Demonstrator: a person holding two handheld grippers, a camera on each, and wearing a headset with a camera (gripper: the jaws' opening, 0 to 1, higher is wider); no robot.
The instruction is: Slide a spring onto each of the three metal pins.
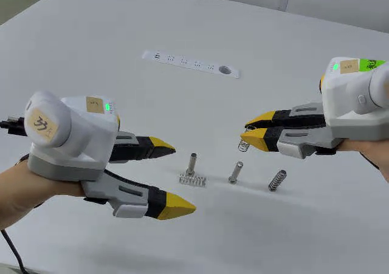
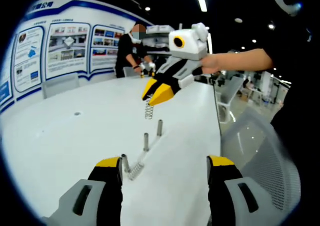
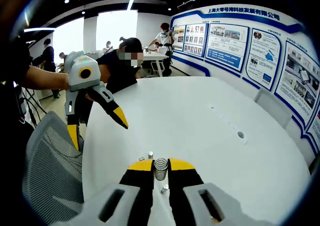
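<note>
Right claw [image 1: 250, 134] closed on a spring [image 1: 243, 145], which hangs above the white bench [image 1: 121, 73] near the middle pin [image 1: 236, 172]. Left claw [image 1: 173, 177] wide open and empty, just beside the leftmost pin [image 1: 192, 163], which stands bare. A second spring [image 1: 192, 179] lies at that pin's foot. The rightmost pin [image 1: 277, 180] appears to wear a spring, though it is too small to be sure.

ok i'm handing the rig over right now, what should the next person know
Left gripper: open, empty, hovering left of the pins.
Right gripper: shut on a spring, held above the table.
Left pin bare, a loose spring lying at its base. Middle pin bare. Right pin appears to wear its spring already.
Done: seemingly one.
To do: seat the held spring, then the loose one.
</note>
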